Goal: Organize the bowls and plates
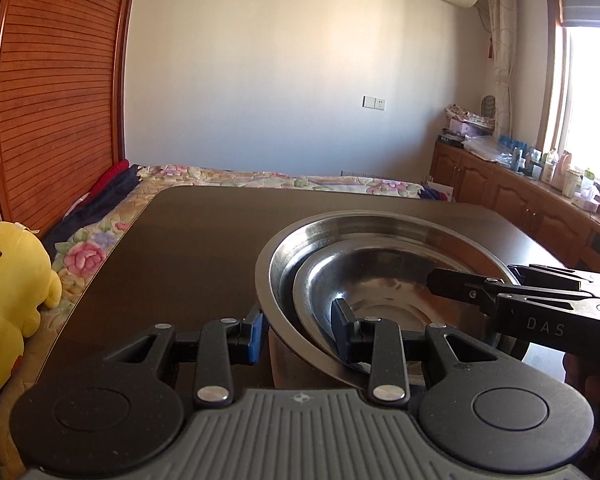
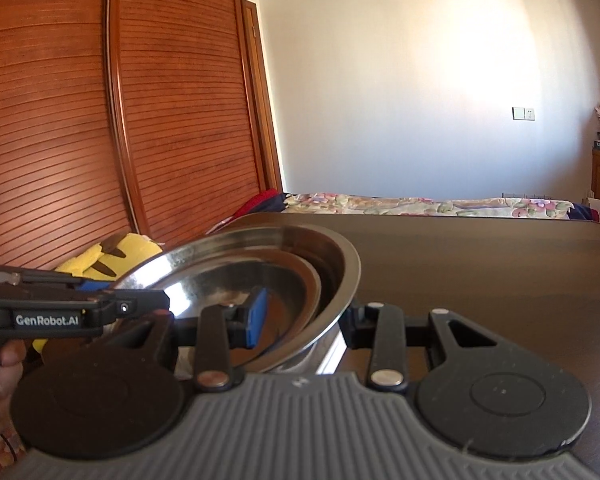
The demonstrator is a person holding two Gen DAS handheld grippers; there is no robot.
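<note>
Two steel bowls are nested: a large bowl [image 1: 380, 222] with a smaller bowl [image 1: 384, 280] lying inside it, both tilted over the dark table [image 1: 180, 260]. My left gripper [image 1: 300, 334] is shut on the near rim of the nested bowls, with one finger inside and its blue pad outside. From the other side, my right gripper [image 2: 306, 318] is shut on the rim of the large bowl [image 2: 350, 268], its blue pad inside beside the smaller bowl [image 2: 268, 276]. Each gripper shows in the other's view: the right gripper [image 1: 460, 288] and the left gripper [image 2: 140, 306].
A yellow plush toy [image 1: 8, 288] sits off the table's left edge. Behind the table lies a bed with a floral cover [image 1: 260, 178]. Beyond stand a wooden wardrobe [image 2: 100, 120] and low cabinets [image 1: 500, 196] with bottles under the window. A person's hand [image 2: 0, 368] holds the left gripper.
</note>
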